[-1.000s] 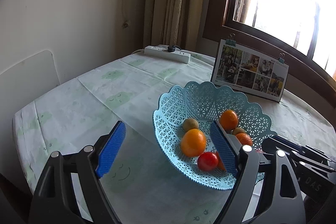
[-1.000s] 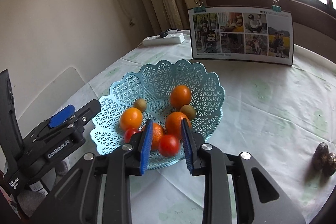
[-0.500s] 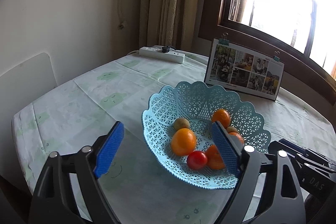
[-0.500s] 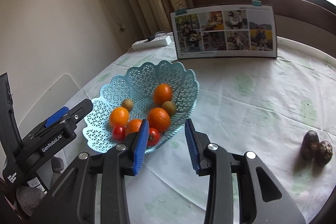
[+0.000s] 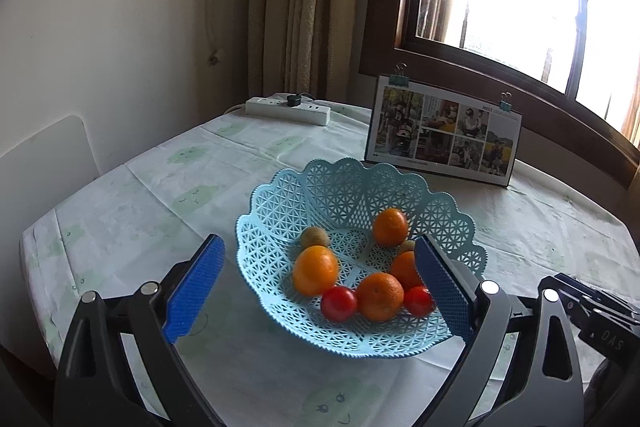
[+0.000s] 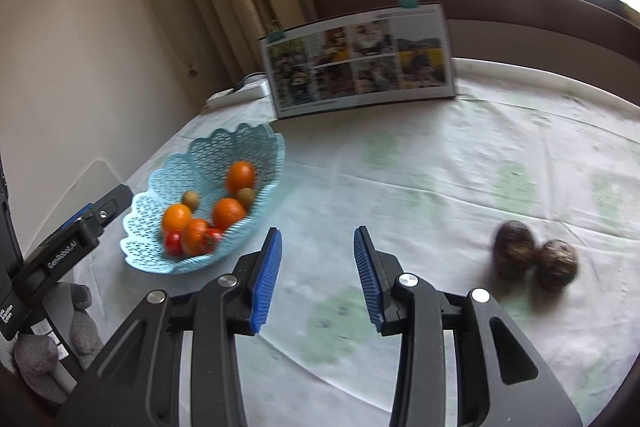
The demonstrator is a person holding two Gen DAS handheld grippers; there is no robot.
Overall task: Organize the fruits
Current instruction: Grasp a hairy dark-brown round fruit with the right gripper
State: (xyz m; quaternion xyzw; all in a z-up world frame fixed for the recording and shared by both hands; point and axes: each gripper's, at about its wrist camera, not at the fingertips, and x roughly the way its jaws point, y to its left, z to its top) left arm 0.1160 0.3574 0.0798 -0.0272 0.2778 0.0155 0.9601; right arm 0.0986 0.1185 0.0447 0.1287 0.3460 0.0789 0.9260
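Both my grippers stand released and empty: left gripper (image 5: 320, 287) spread wide around the near side of the blue lattice basket (image 5: 348, 195), right gripper (image 6: 318, 267) parted over bare tablecloth (image 6: 440, 167). I see 4 oranges, 2 tomatoes and 2 kiwis inside; 2 dark, blurred fruits (image 6: 534, 255) lie right.

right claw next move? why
Probably swing the open, empty right claw rightward to the two dark fruits on the tablecloth: they lie outside the blue basket, which holds the other fruit.
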